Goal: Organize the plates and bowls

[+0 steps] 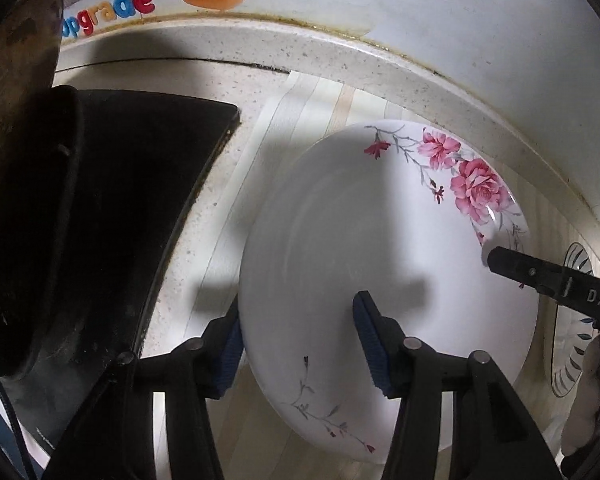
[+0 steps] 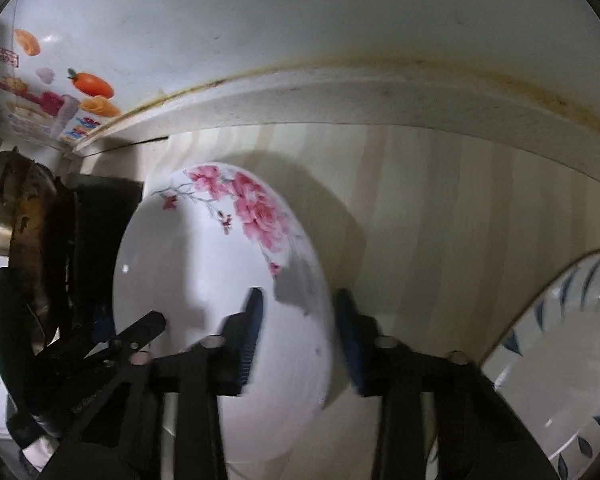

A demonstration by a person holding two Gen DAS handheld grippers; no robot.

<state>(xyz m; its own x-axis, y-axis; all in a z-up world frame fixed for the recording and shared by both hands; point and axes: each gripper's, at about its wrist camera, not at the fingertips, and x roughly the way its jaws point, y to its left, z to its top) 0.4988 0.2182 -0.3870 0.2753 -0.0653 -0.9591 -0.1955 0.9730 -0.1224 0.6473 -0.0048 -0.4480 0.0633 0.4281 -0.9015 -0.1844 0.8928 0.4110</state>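
Observation:
A white plate with pink roses [image 1: 360, 240] [image 2: 204, 264] lies on a pale wood-grain surface [image 2: 440, 208]. My left gripper [image 1: 298, 304] points down at the plate's left rim. One pad is outside against the edge and the other is over the plate's inside, with a wide gap between them. My right gripper [image 2: 299, 294] straddles the opposite rim, blurred, its pads apart. One of its fingers [image 1: 540, 276] shows over the rose side in the left wrist view. A dish with blue leaves [image 2: 560, 360] [image 1: 568, 364] sits just to the right.
A black hob [image 1: 140, 200] with a dark, stained pan [image 1: 16, 160] stands close on the left. A speckled stone ledge [image 1: 340, 60] and a white wall with fruit stickers run behind. A person's hand [image 1: 596, 384] shows at the lower right.

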